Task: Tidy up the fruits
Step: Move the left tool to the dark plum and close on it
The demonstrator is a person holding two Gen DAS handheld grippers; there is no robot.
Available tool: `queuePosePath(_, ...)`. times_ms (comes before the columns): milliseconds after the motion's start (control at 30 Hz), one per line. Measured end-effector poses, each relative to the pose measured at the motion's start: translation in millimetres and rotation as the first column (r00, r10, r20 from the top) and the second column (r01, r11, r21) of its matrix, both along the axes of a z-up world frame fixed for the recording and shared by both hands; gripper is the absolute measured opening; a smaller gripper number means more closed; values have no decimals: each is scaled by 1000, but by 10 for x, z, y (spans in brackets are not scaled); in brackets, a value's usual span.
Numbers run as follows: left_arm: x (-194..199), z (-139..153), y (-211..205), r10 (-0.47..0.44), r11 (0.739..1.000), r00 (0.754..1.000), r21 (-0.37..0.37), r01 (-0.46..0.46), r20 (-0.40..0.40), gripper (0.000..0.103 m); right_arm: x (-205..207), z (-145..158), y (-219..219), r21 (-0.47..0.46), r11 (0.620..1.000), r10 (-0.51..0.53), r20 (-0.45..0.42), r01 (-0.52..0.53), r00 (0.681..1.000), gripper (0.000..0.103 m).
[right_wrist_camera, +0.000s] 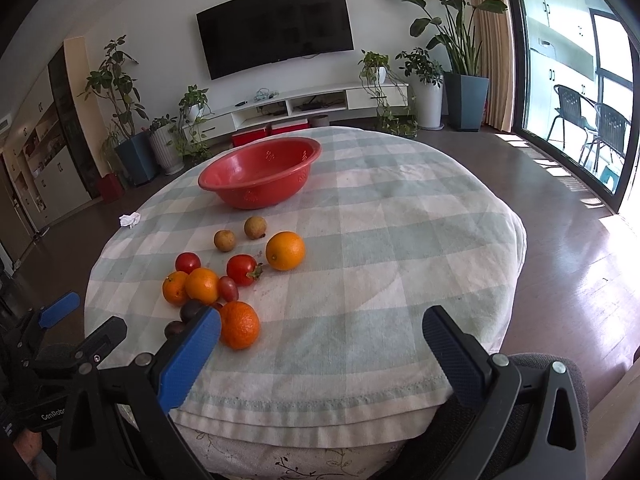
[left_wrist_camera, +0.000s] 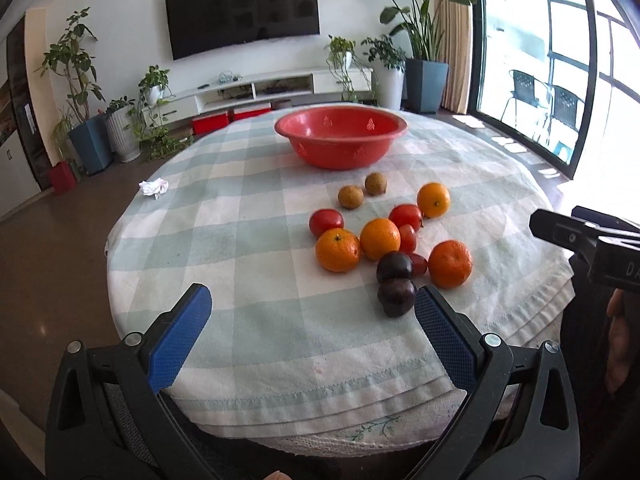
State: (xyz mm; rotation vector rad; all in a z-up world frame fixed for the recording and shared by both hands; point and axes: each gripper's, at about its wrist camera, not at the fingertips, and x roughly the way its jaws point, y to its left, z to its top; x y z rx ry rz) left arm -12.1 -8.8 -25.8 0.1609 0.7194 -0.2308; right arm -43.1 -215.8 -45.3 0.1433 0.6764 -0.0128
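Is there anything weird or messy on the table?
A crumpled white tissue lies alone near the table's far left edge, away from the fruit. It looks like litter. The red bowl sits upright and empty; nothing is spilled.

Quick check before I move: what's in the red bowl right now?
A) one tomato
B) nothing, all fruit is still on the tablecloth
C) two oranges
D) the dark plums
B: the red bowl shows only its bare inside in both views, while the oranges, tomatoes and dark plums all lie on the checked tablecloth in front of it.
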Motion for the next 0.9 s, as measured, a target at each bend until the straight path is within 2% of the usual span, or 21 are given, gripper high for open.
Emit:
queuePosePath(67, 93, -32, 8, 22, 999, 996, -29, -25, -83, 103, -45, -39, 30, 8, 1000, 0, -2, 0, 1000, 103)
queuePosePath(133, 170, -60, 25, 27, 998, 992, -59, -35, -127, 103, -94, -64, 63, 21, 1000, 2, -7, -2, 1000, 103)
queuePosePath(300, 318, -160, -108, -51, 999, 986, 7, 53, -157, 103, -198, -82, 145, 13, 1000, -10, 7, 10, 1000, 103)
queuePosePath(500, 431, -143, -170, -151, 988, 974, -50, 145, -169, 101, -223, -82, 234, 36, 999, 11, -3, -10, 1000, 103)
queuePosePath(767, 490, -329, -377, -231, 971, 943, -117, 208, -241, 61, -264, -81, 354, 71, 997, 35, -51, -31, 998, 103)
queuePosePath(900, 537, -398, -411, -232, 971, 938, -127, 205, -259, 49, -93, 34, 129, 84, 996, 39, -67, -34, 997, 102)
